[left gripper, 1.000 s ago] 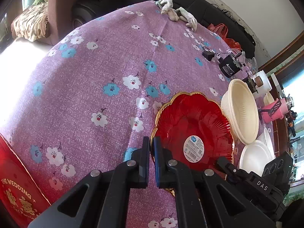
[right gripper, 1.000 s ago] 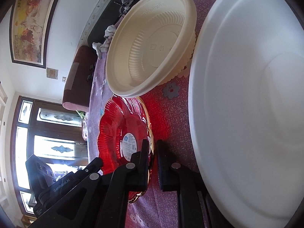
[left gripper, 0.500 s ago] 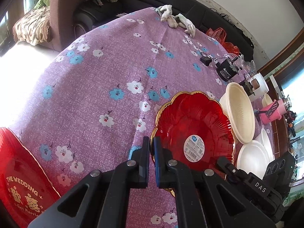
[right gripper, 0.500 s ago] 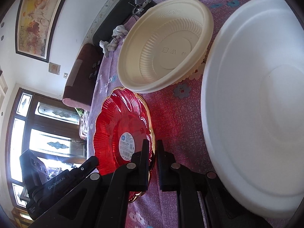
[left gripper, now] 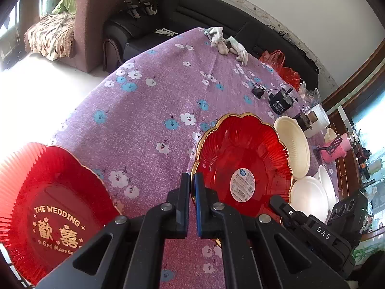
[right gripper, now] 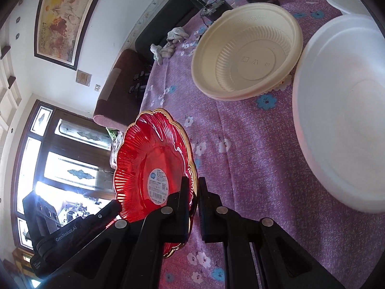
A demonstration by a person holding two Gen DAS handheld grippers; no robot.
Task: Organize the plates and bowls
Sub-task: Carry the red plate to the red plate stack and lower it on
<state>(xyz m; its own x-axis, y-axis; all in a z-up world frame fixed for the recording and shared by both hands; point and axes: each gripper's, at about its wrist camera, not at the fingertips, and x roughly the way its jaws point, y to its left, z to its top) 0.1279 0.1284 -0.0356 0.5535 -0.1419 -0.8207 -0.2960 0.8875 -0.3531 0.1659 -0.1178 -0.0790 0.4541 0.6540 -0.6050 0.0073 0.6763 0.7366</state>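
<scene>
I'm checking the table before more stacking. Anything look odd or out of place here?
The red plate still has its barcode sticker on. At the table's far end, crumpled gloves, a power adapter and cables lie among the dishes.

Bright daylight, blown-out windows [right gripper: 72,168], fisheye-warped edges.

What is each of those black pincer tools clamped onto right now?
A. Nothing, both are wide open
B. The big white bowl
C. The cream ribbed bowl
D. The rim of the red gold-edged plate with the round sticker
D: the left gripper and the right gripper each pinch an edge of the red plate, on opposite sides, while the cream bowl sits untouched on the tablecloth.
</scene>
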